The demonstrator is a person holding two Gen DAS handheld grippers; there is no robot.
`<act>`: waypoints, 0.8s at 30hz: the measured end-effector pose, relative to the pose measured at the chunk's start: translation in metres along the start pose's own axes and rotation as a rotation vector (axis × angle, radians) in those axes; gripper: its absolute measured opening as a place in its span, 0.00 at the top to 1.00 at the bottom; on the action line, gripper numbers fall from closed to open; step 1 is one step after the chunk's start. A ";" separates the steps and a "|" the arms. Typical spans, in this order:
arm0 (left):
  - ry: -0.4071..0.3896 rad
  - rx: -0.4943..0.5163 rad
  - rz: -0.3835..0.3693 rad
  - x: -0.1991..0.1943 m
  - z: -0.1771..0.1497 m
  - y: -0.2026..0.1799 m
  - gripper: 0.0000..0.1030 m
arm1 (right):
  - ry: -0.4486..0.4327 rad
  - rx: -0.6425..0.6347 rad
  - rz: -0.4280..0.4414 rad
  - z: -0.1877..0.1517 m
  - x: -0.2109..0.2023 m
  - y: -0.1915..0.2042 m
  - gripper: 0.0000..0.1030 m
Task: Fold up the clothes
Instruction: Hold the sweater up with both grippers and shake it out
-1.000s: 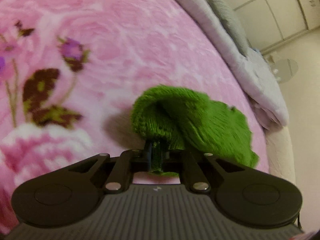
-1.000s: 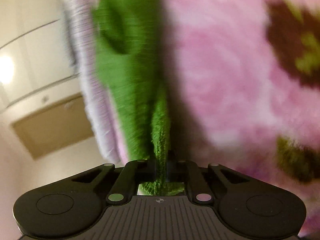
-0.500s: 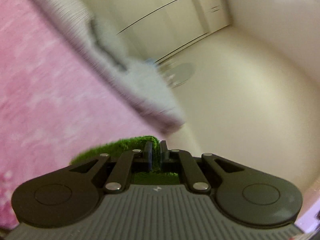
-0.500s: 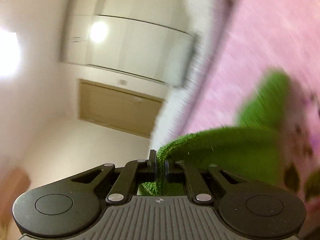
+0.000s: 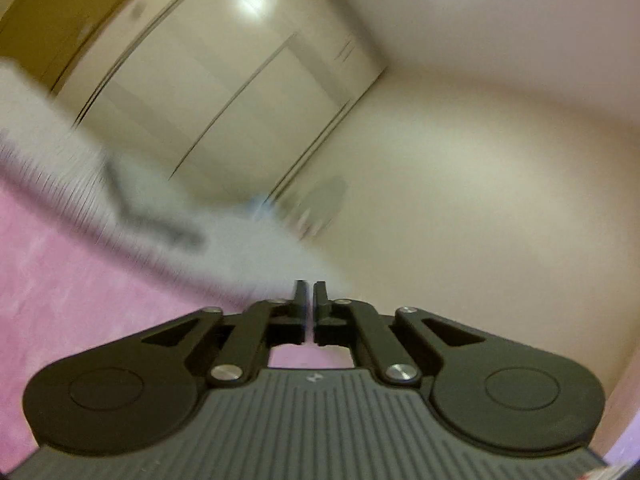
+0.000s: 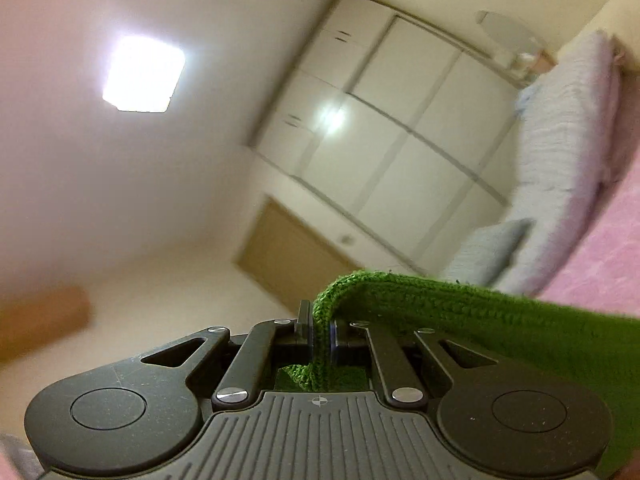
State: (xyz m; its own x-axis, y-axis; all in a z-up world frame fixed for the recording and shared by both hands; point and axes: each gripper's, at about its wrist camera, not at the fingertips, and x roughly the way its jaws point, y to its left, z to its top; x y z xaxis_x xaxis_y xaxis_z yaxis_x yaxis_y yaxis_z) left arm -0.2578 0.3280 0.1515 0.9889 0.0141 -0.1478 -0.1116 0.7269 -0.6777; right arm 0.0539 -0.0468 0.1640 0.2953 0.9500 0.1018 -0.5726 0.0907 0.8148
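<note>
Right tongs hold knit; left tongs nearly closed, empty.
My right gripper (image 6: pixel 321 338) clamps the green knit (image 6: pixel 460 312), which drapes toward the frame's lower right; my left gripper (image 5: pixel 309 308) shows a narrow gap above the pink blanket (image 5: pixel 72 280).

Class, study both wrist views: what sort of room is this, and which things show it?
Most likely a bedroom: a pink fleecy blanket spread over a bed, folded pale quilted bedding at its edge, and tall white wardrobe doors along the wall.
</note>
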 end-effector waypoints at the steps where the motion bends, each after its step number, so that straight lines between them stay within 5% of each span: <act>1: 0.050 -0.025 0.041 0.012 -0.014 0.013 0.89 | 0.033 0.045 -0.038 -0.002 0.021 -0.019 0.94; 6: 0.274 -0.174 0.175 0.050 -0.113 0.087 0.86 | 0.170 0.163 -0.304 -0.031 0.074 -0.118 0.94; 9: 0.353 -0.270 0.181 0.063 -0.157 0.114 0.78 | 0.219 0.224 -0.424 -0.049 0.083 -0.171 0.94; 13: 0.410 -0.395 0.164 0.094 -0.198 0.145 0.70 | 0.215 0.277 -0.434 -0.052 0.062 -0.205 0.94; 24: 0.535 -0.450 0.171 0.185 -0.245 0.188 0.67 | 0.177 0.393 -0.474 -0.023 0.023 -0.256 0.94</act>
State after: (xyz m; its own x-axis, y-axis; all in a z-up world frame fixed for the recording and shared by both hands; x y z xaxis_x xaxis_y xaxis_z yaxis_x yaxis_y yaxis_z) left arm -0.1203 0.2985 -0.1799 0.7837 -0.3197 -0.5326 -0.4039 0.3891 -0.8279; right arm 0.1899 -0.0415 -0.0552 0.2973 0.8718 -0.3894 -0.0778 0.4286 0.9001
